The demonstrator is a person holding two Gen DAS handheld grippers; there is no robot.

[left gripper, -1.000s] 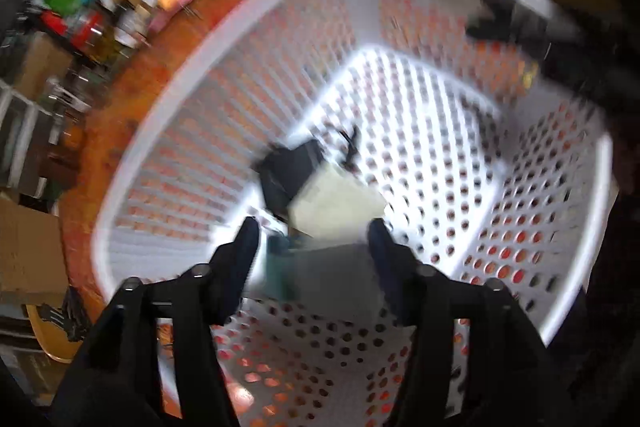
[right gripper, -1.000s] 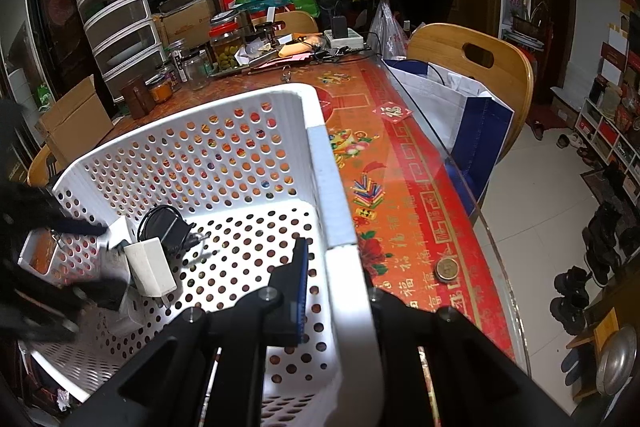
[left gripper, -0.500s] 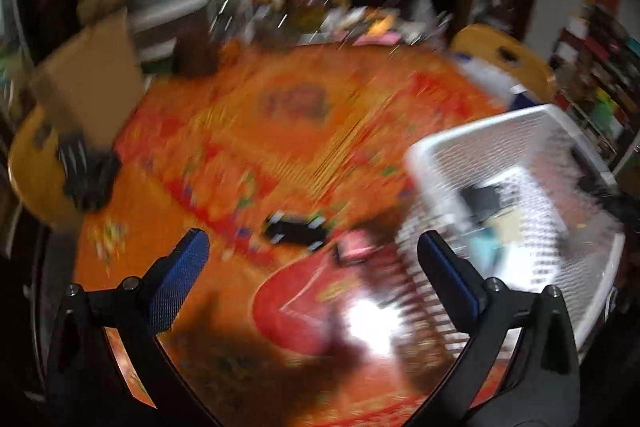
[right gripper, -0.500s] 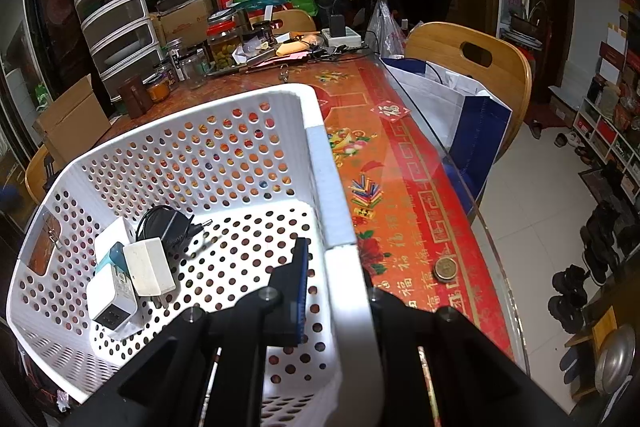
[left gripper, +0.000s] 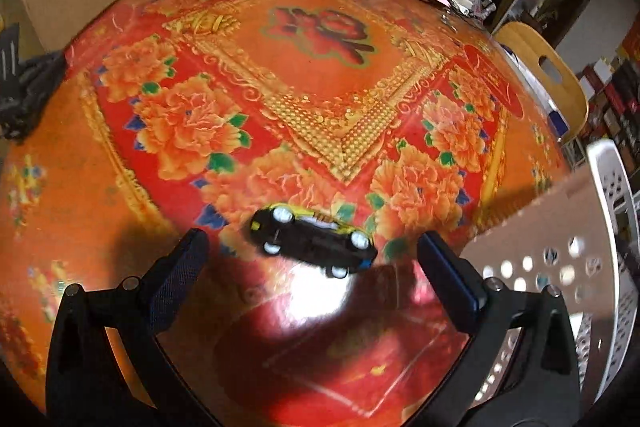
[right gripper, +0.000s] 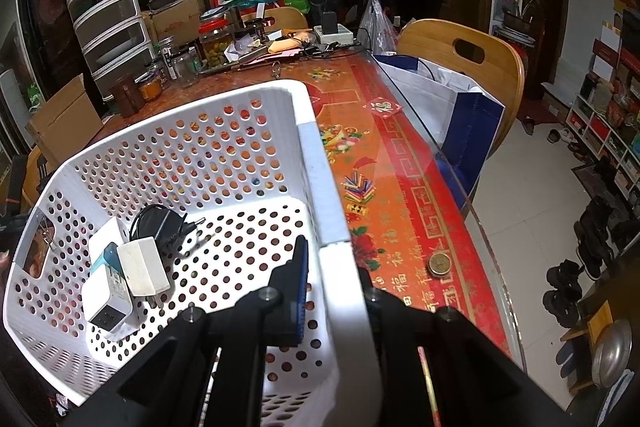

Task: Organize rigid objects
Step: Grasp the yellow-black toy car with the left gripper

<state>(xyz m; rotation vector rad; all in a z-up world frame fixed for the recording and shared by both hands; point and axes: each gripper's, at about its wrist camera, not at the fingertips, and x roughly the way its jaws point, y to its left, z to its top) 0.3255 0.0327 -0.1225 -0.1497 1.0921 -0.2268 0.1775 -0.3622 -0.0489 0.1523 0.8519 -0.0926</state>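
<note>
White basket (right gripper: 316,163) rim clenched by right fingers (right gripper: 298,267); left fingers (left gripper: 180,275) released around toy car (left gripper: 312,239).

Left wrist: motion blur, toy car (left gripper: 314,241) smeared, glare patch on tabletop (left gripper: 320,99), dark corners. Right wrist: sharp, evenly lit, fisheye bend.

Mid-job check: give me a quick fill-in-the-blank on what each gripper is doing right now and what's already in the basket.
1. The left gripper has its jaws open around a toy ____ lying on the tablecloth.
2. The right gripper is shut on the rim of the white ____.
3. Inside it lie white chargers and a ____ plug adapter.

Missing words: car; basket; black
</note>
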